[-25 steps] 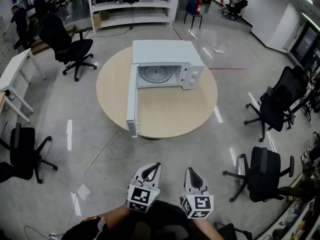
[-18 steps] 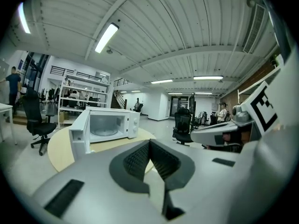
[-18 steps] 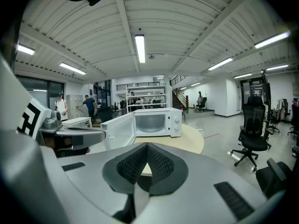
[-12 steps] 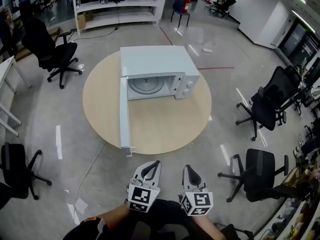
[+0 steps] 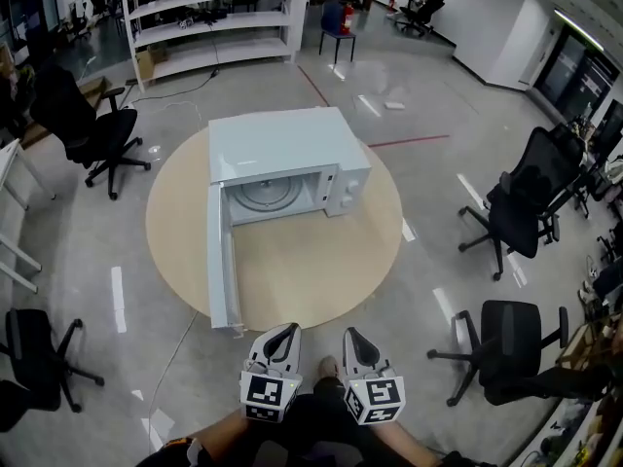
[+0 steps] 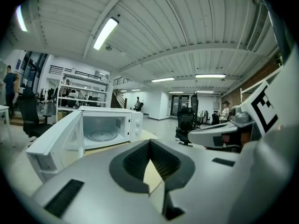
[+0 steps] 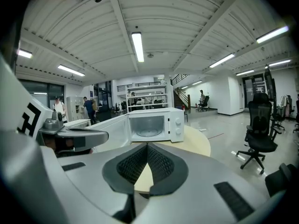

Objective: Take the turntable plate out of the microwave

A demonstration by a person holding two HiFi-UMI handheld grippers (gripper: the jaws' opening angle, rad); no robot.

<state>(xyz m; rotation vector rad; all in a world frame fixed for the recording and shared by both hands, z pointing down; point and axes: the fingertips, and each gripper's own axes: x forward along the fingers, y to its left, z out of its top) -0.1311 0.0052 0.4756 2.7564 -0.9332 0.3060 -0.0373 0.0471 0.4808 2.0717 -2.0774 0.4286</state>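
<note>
Leftmost, two black chairs stand on the floor: the back-left chair [image 5: 92,125] near one white shelf [image 5: 214,17], and the front-left chair [image 5: 34,358] well apart from it. Next comes one round desk [image 5: 321,261] carrying one white microwave [image 5: 282,139]. Its single door [image 5: 219,261] is swung fully open towards the person, reaching almost to the desk's near edge. One turntable plate [image 5: 268,195] lies flat inside the open cavity, on its floor. To the right of the cavity the panel carries two knobs [image 7: 178,121], one above the other.

Below the desk, two tools are held side by side, both aimed at the microwave and well short of it. The left tool [image 5: 289,331] has its pads closed tip to tip with nothing between them, as its own view shows. The right tool [image 5: 348,336] is closed the same way and grips nothing.

Further right, two more black chairs stand on the floor: the back-right chair [image 5: 521,202] and the front-right chair [image 5: 506,343].
</note>
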